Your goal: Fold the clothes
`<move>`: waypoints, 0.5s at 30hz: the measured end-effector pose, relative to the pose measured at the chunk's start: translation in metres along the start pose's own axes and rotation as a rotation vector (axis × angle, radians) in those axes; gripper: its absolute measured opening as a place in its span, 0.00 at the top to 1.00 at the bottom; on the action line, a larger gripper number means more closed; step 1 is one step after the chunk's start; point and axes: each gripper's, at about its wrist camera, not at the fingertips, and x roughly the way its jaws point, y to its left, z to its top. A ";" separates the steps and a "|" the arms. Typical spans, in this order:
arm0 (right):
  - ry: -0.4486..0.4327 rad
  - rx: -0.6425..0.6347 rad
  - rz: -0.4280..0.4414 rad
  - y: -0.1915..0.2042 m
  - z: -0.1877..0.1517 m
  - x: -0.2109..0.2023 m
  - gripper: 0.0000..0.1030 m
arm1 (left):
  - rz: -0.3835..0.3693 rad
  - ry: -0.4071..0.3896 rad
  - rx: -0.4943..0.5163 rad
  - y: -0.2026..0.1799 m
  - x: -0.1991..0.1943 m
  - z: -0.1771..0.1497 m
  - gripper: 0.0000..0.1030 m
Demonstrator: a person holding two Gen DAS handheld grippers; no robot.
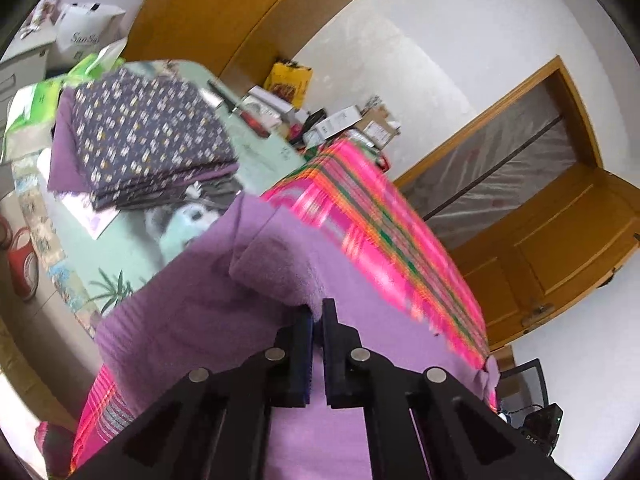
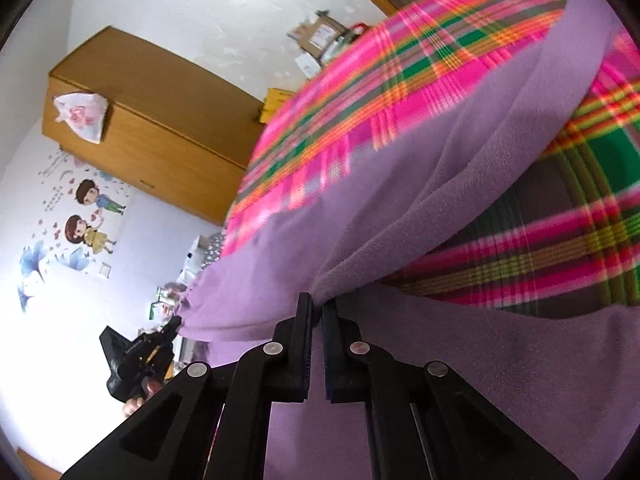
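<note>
Item: plaid garment with purple fleece lining (image 1: 208,312), pink, green and orange check on its outer face. It filled the lower centre and right of both wrist views, draped and lifted off the surface.

Left gripper (image 1: 317,312): we found its jaws pressed together, pinching a fold of the fleece lining at lower centre. In the right wrist view it also appeared at lower left, holding a gathered corner of the same cloth.

Right gripper (image 2: 317,304): jaws likewise pressed together, pinching a bunched edge of the fleece at lower centre.

Reason for the hold, as we judged it: two separate pinches on one edge let the cloth hang between the hands, so that edge could be carried over as a fold. We took this for the start of a fold rather than its end.

Finished stock: a folded floral-print garment (image 1: 152,136), dark with small blossoms, lay stacked at upper left on a green tablecloth (image 1: 120,248), purple cloth under it.

Containers: a white paper bag (image 1: 86,34) at far upper left; a yellow bag (image 1: 290,78) and small cartons (image 1: 340,120) at upper centre. Their contents we could not make out, the view being blurred and distant. A white plastic bag (image 2: 82,116) hung on the wooden cabinet (image 2: 160,128) at upper left.
</note>
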 end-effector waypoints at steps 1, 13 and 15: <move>-0.007 -0.011 0.007 0.004 0.000 -0.002 0.96 | -0.010 -0.010 0.006 -0.004 -0.005 0.002 0.96; 0.050 -0.093 0.087 0.033 -0.042 -0.034 0.96 | -0.034 -0.067 0.049 -0.002 -0.059 -0.009 0.97; 0.093 -0.095 0.080 0.028 -0.054 -0.031 0.96 | -0.010 -0.047 0.040 0.010 -0.055 -0.014 0.97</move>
